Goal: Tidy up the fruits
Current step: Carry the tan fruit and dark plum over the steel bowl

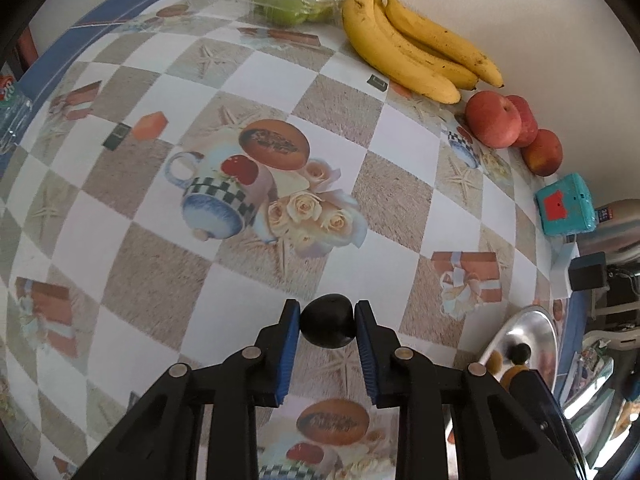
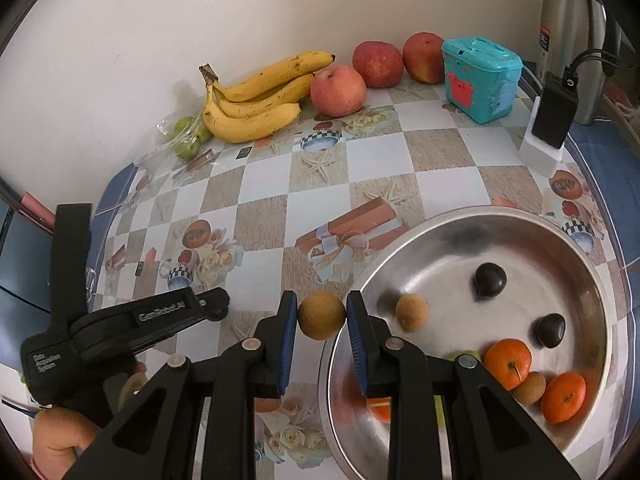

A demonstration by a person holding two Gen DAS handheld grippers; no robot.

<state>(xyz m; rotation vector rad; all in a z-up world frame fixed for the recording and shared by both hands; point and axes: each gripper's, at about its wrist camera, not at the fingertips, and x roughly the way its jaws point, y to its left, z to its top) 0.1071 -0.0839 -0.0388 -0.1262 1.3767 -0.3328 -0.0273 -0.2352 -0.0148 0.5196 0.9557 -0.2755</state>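
With bananas (image 2: 256, 100) and apples (image 2: 338, 90) lined up along the wall, we pinch a dark plum (image 1: 328, 321) in the left hand-held gripper (image 1: 328, 322) and a brown fruit (image 2: 321, 316) in the right hand-held gripper (image 2: 322, 316), while the steel bowl (image 2: 592, 304) on the bench (image 2: 360, 160) holds more fruit to sort

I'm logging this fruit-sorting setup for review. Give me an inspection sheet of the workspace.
Surface: table under a printed checked cloth.
Job's things: bananas, three apples by the wall; green fruit in clear packaging; steel bowl with oranges, dark fruits and small brown fruits.
Clutter: teal box, metal flask.
Grippers: left hand-held gripper shut on a dark fruit; right hand-held gripper shut on a brown fruit.
Cables: black lead at the black device.
Surroundings: pale wall.
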